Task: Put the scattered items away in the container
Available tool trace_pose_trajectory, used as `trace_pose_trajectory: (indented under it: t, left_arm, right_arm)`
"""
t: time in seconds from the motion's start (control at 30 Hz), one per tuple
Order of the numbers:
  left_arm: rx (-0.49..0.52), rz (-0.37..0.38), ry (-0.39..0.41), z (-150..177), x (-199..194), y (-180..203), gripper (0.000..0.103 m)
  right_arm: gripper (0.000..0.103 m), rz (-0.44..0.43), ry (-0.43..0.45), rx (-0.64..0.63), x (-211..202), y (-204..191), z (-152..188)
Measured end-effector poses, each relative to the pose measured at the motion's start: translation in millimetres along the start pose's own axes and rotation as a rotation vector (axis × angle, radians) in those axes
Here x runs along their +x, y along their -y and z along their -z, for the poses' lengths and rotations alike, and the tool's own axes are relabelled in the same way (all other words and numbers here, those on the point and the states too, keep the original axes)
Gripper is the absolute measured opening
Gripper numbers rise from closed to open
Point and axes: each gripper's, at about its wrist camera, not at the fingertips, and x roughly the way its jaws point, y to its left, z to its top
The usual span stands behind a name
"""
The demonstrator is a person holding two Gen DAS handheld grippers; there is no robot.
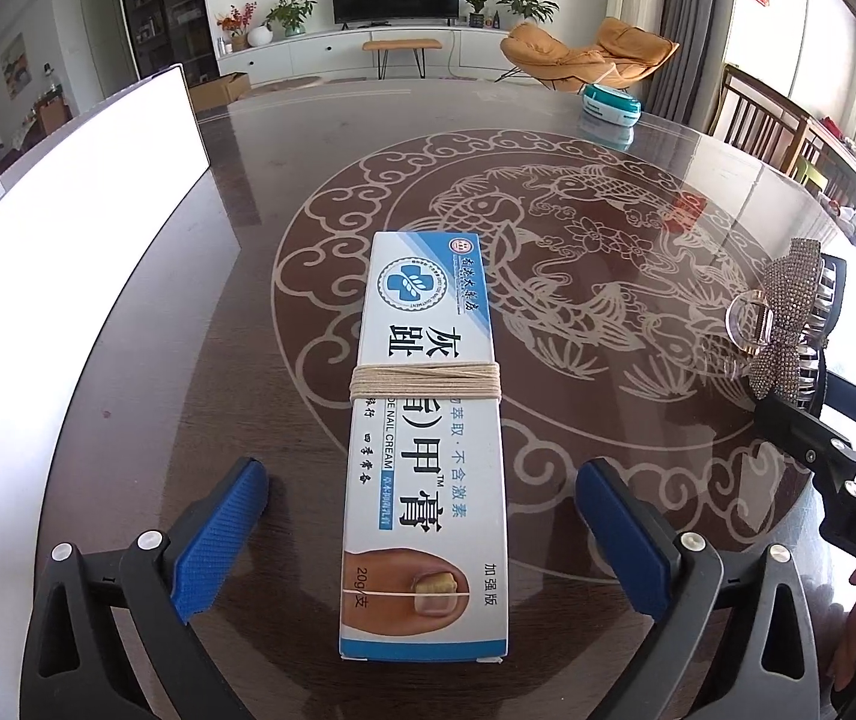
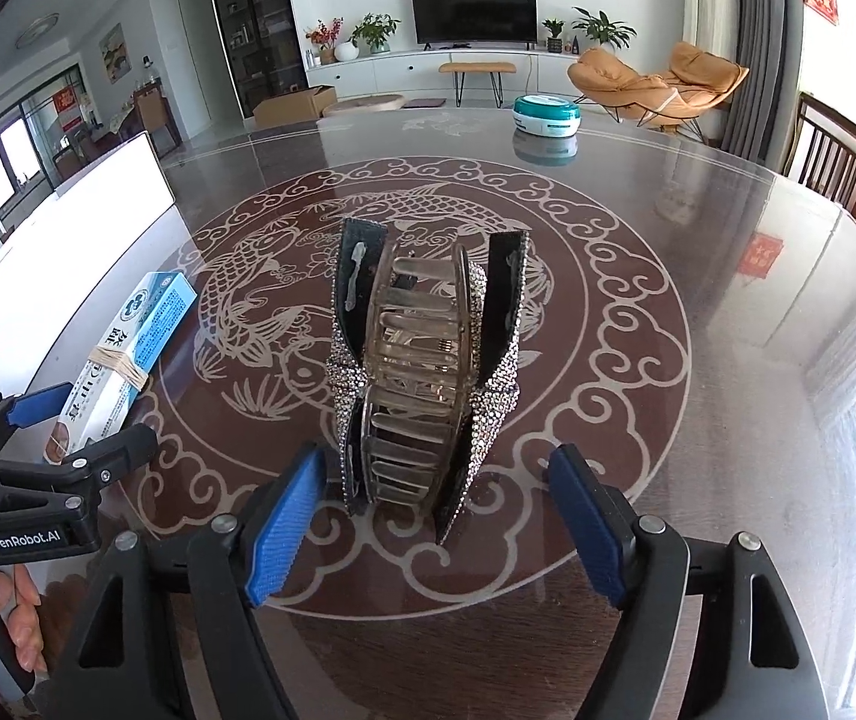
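Note:
A long white-and-blue nail cream box (image 1: 428, 420), bound round the middle with tan thread, lies flat on the dark table (image 1: 608, 300). My left gripper (image 1: 419, 480) is open, its blue pads (image 1: 218, 534) apart from the box on both sides. A rhinestone bow hair claw (image 2: 422, 360) stands on the table in the right wrist view. My right gripper (image 2: 437, 462) is open around its near end, pads (image 2: 284, 528) not touching it. The claw (image 1: 788, 324) also shows at the right edge of the left wrist view, and the box (image 2: 128, 348) at the left of the right wrist view.
A white container wall (image 1: 68, 210) rises at the left of the table, also seen as a white container (image 2: 110, 192) in the right wrist view. A round teal-and-white jar (image 2: 548, 114) sits at the far edge. Wooden chairs (image 1: 776, 126) stand on the right. A person's hand (image 2: 2, 618) holds the left gripper.

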Motion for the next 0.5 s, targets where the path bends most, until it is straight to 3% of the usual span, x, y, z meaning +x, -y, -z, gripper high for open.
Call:
trace_pose_trajectory:
  t: [0.5]
  left_arm:
    - [-0.001, 0.0, 0.0, 0.1, 0.1, -0.1, 0.103]
  right_arm:
    - [0.088, 0.038, -0.004, 0.004, 1.0, 0.1, -0.1]
